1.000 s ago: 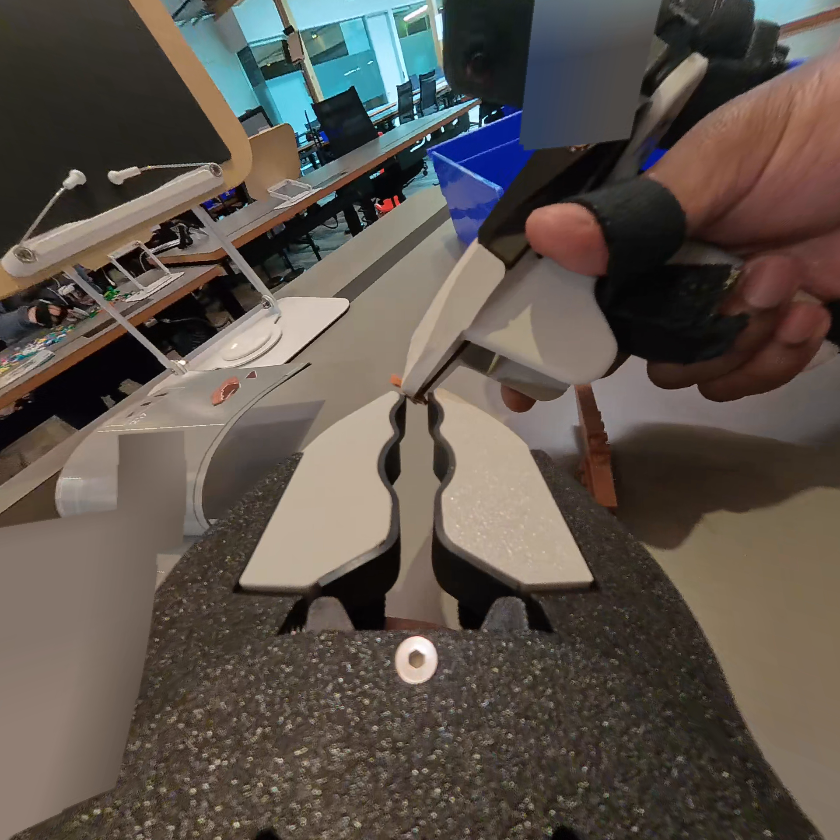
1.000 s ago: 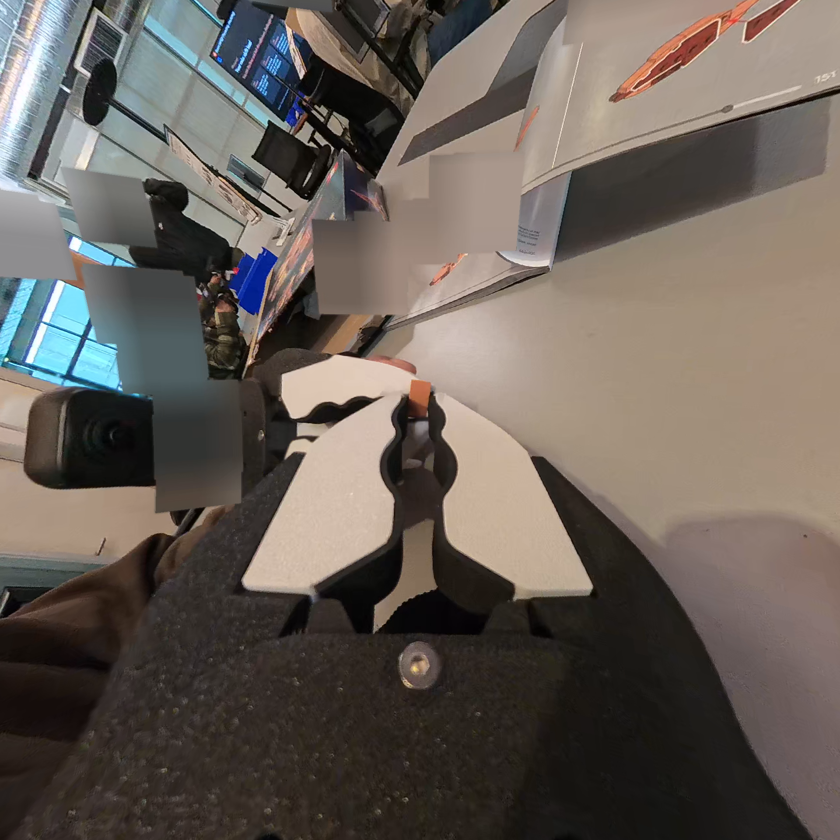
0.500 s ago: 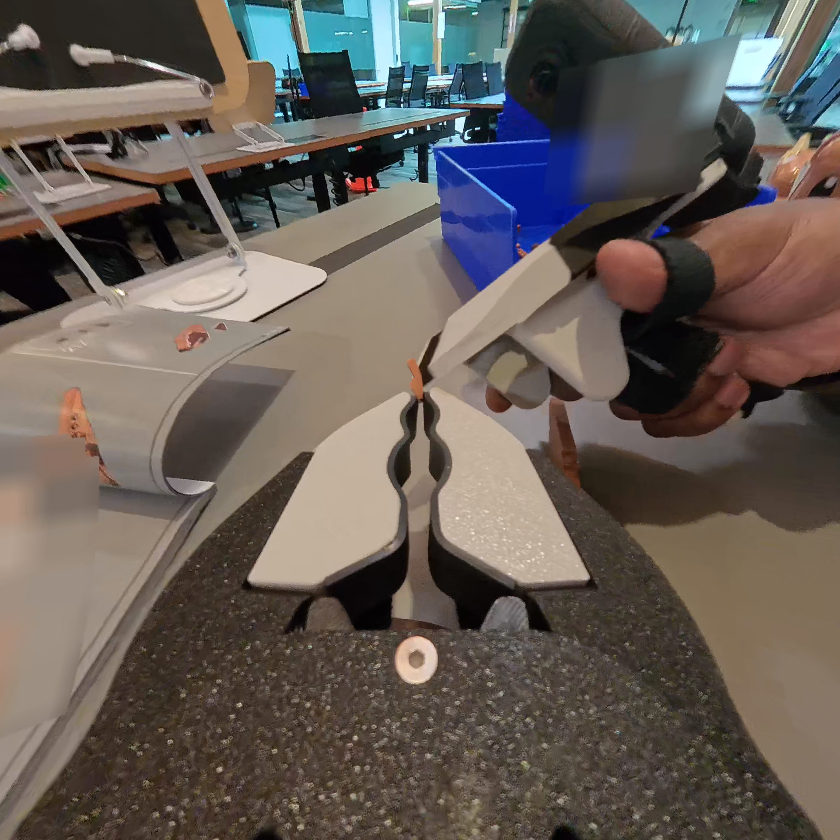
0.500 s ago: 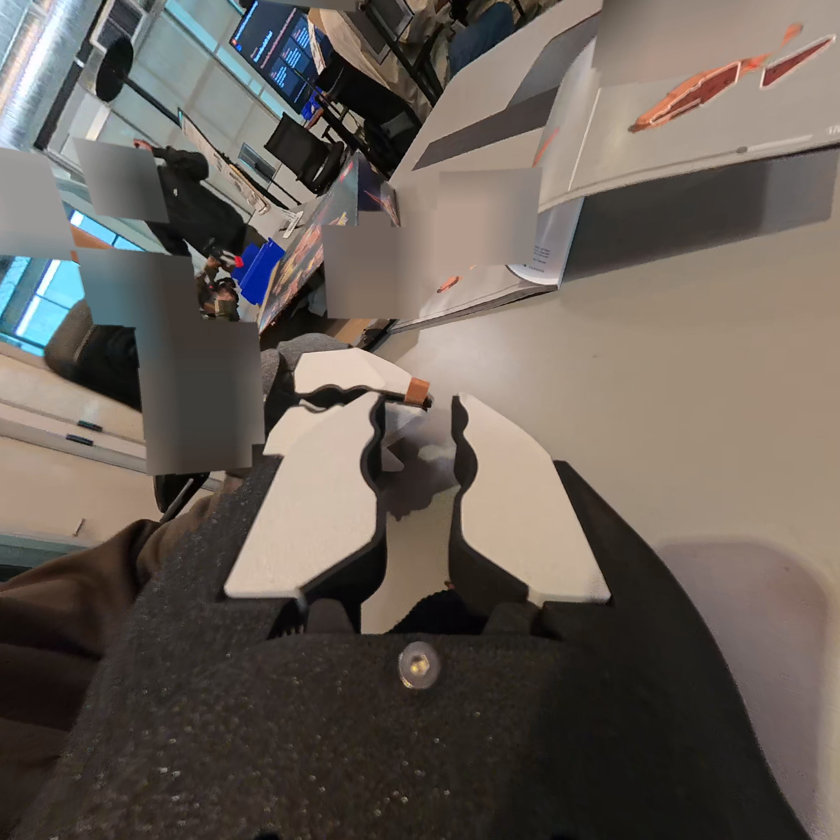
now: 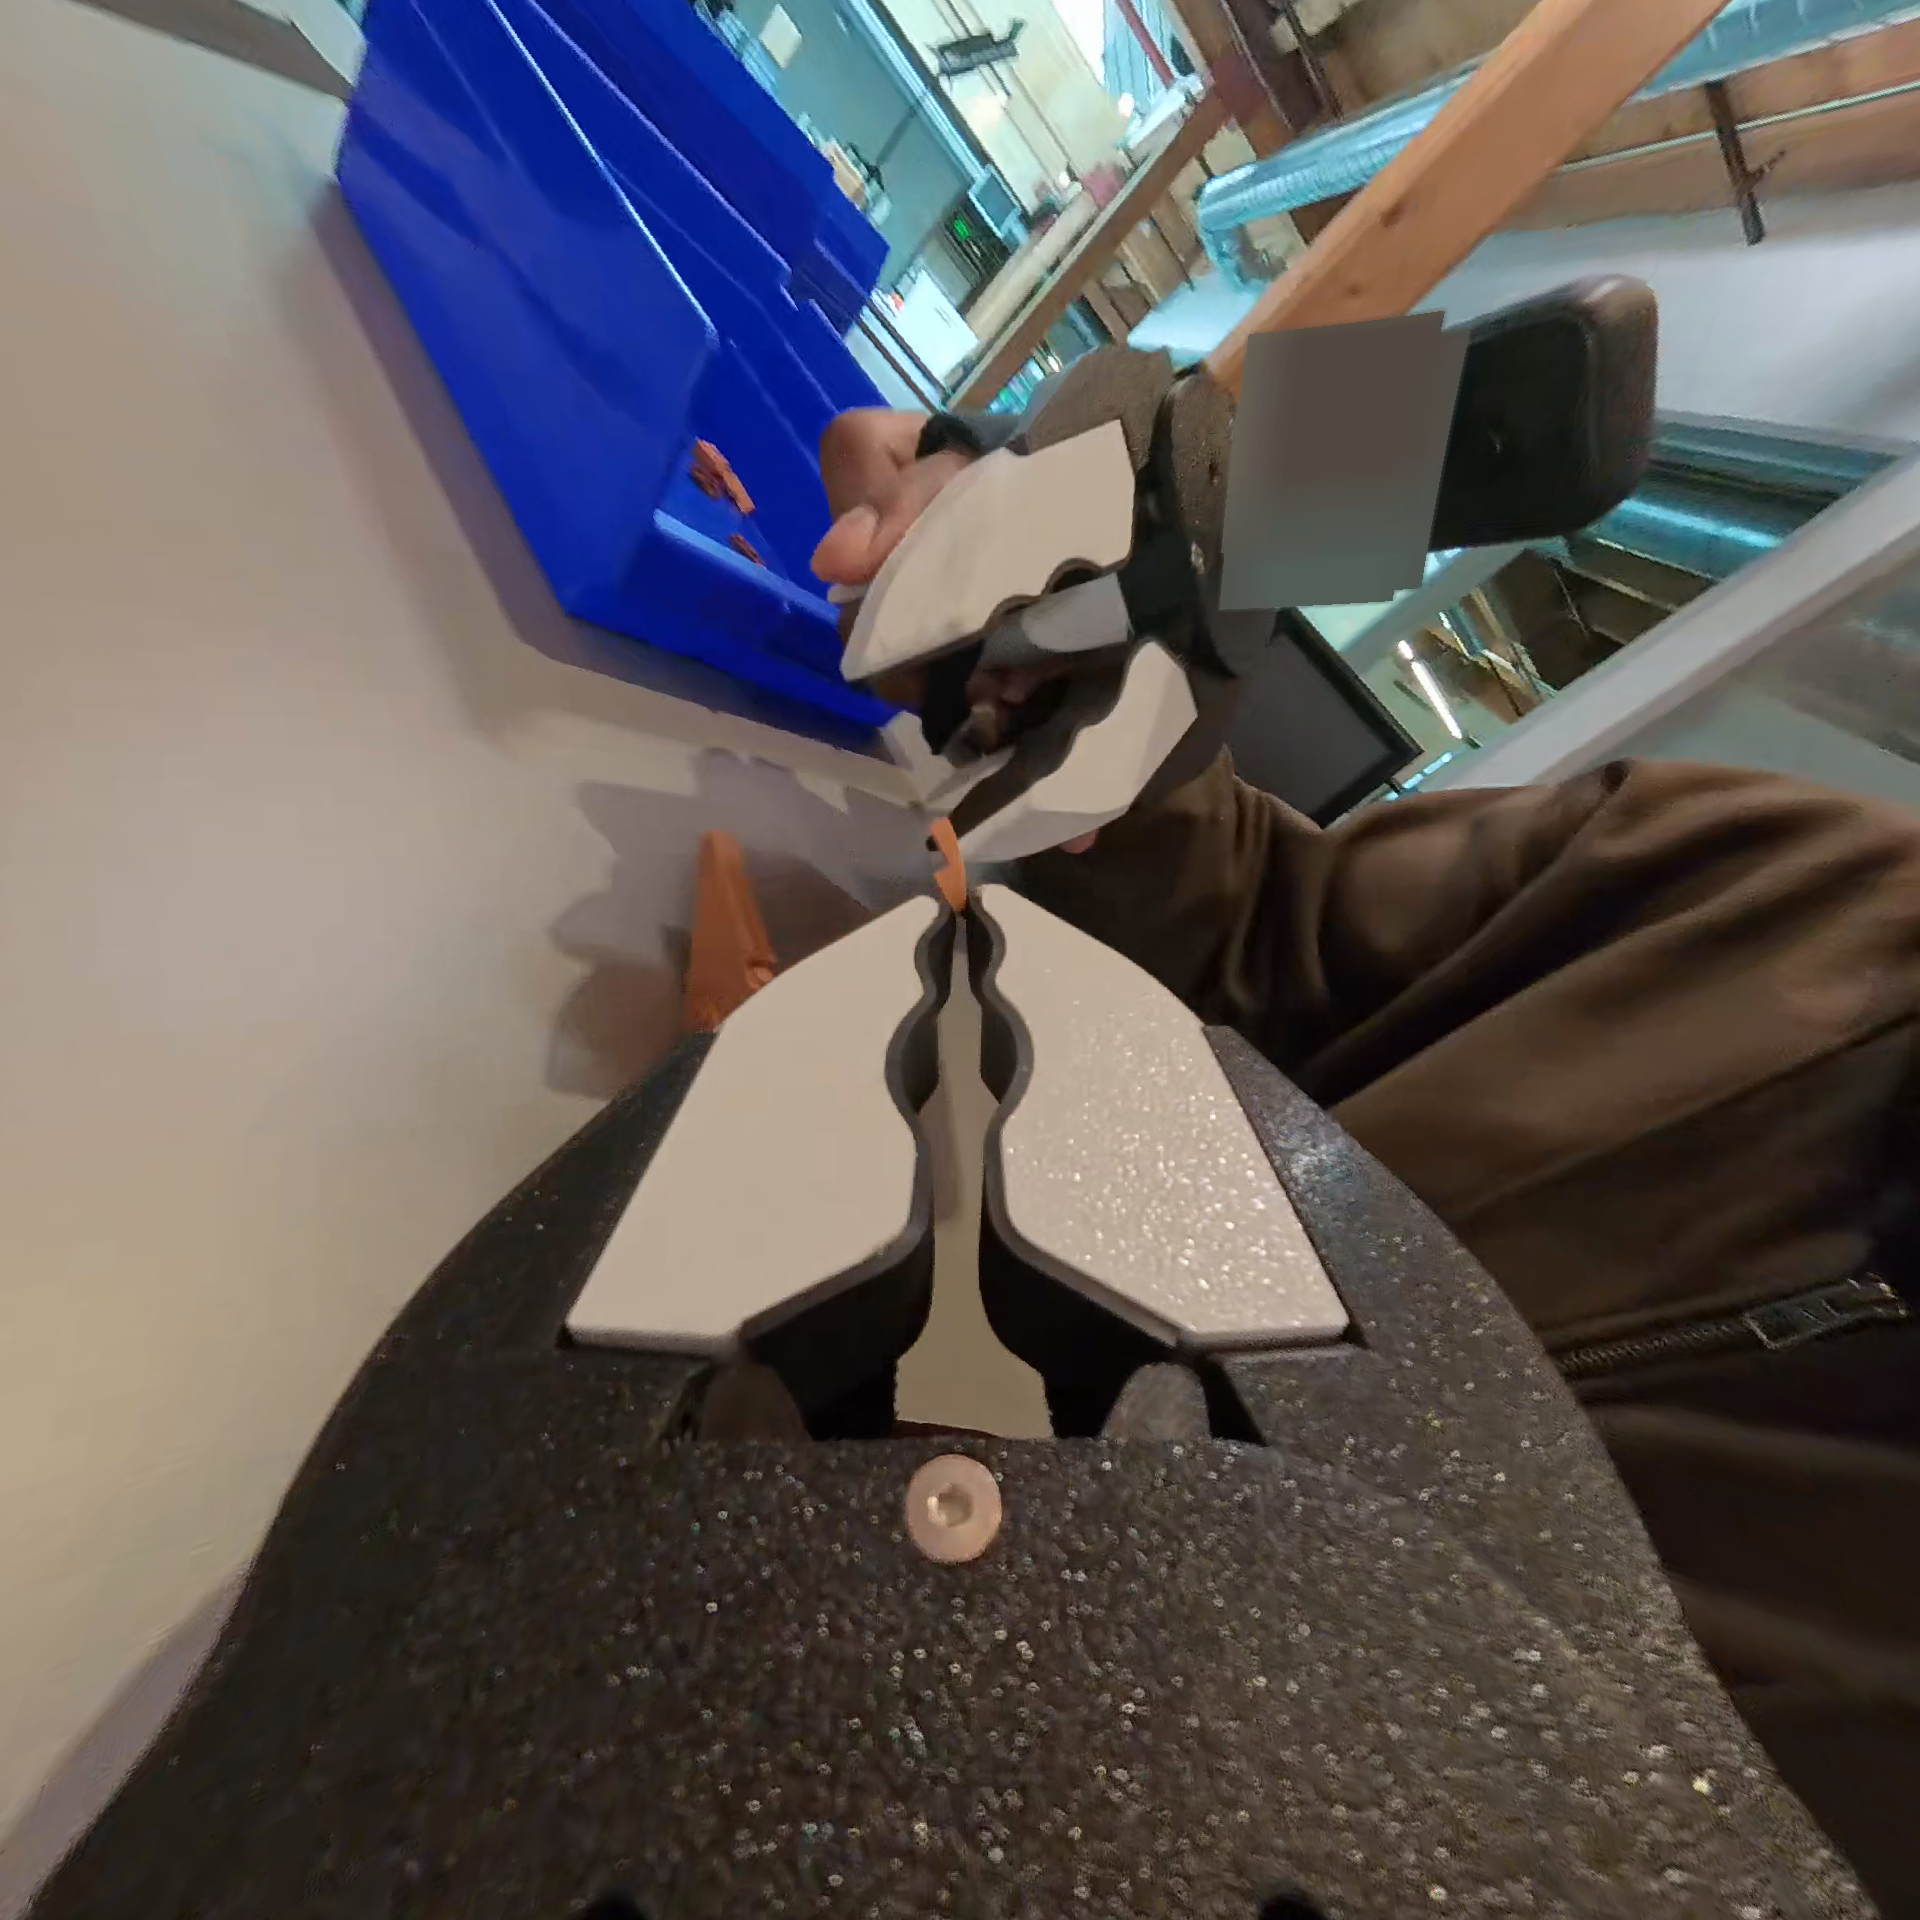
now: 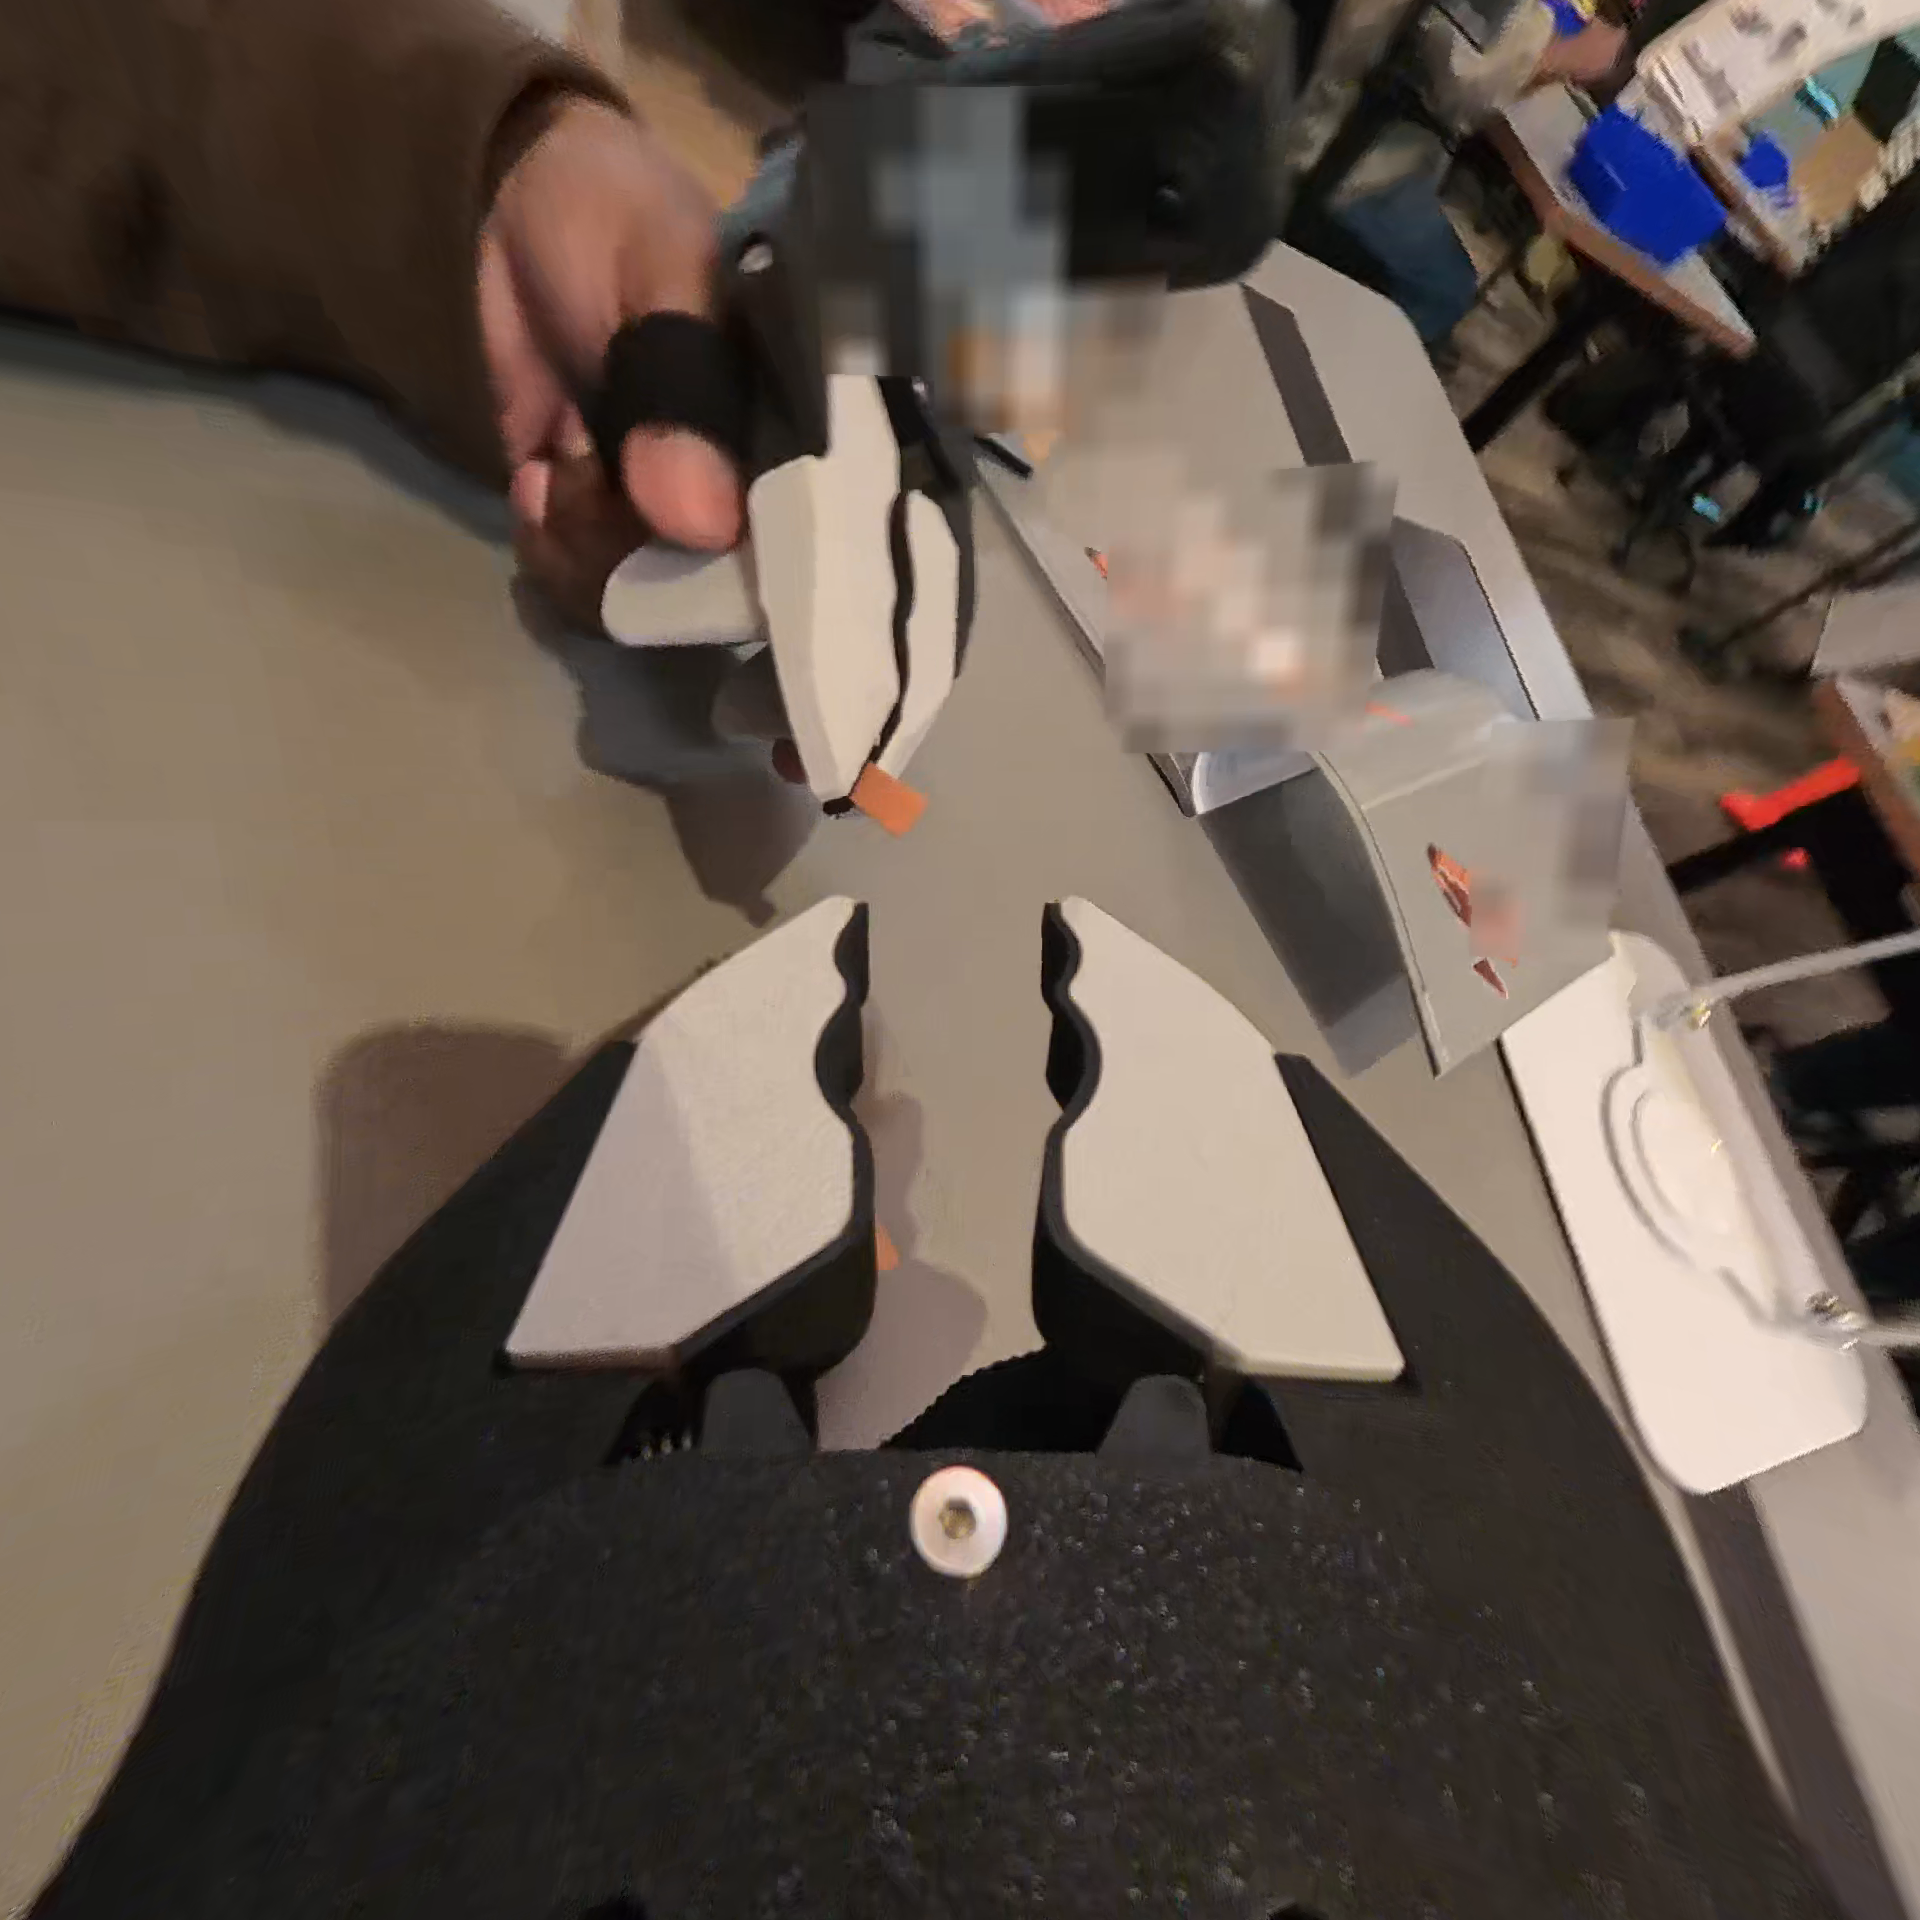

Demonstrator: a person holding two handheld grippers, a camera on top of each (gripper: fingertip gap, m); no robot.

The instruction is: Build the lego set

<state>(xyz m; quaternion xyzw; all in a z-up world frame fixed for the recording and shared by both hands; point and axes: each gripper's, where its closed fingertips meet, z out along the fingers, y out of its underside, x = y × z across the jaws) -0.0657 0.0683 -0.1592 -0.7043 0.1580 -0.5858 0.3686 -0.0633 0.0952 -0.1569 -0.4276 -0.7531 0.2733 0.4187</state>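
The left claw is pinched narrow on a small orange brick, which sticks out past the tips; in the right wrist view the same brick juts from the closed tips of that claw, held up above the grey tabletop. The right claw stands wide with nothing between its fingers, and in the left wrist view it is just beyond the brick with its tips apart. A taller orange built piece stands on the tabletop just left of the left claw. A blue bin sits farther back with a few orange pieces inside. An open instruction booklet lies to the right, beside a white stand base. A brown sleeve fills the right side.
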